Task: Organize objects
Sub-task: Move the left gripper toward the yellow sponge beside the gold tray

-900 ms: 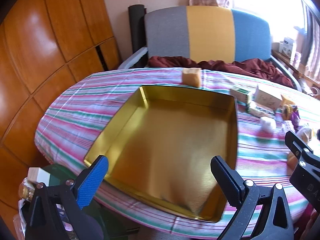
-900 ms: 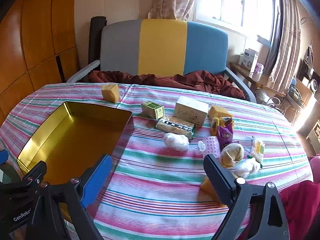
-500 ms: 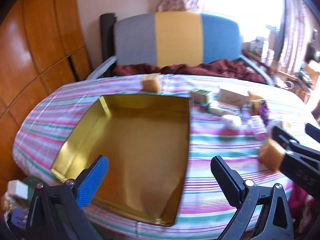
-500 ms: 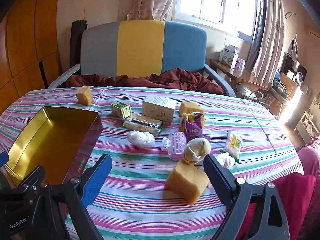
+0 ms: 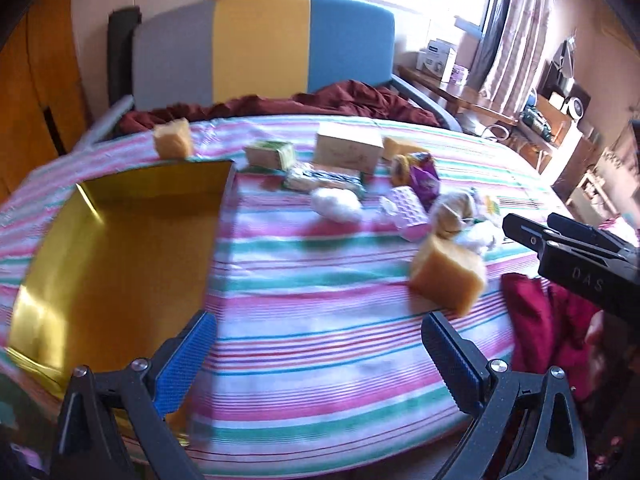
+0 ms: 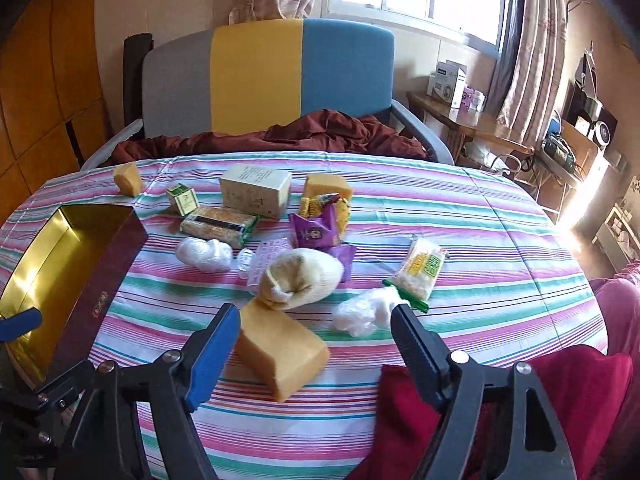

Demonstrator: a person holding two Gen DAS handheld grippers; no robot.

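An open gold tin lies at the left of the striped table; it also shows in the right wrist view. A yellow sponge block lies near the front edge, just ahead of my right gripper, which is open and empty. The block also shows in the left wrist view. My left gripper is open and empty above the table's front, right of the tin. The right gripper's arm shows at the right.
Scattered goods lie mid-table: a rolled sock, white bags, a purple packet, a cream box, a green box, a snack pack, sponges. A sofa stands behind. Red cloth lies at the front right.
Both views have swung right and come closer to the table. The tin has slid left in view. The yellow sponge block now lies between the right gripper's fingers.
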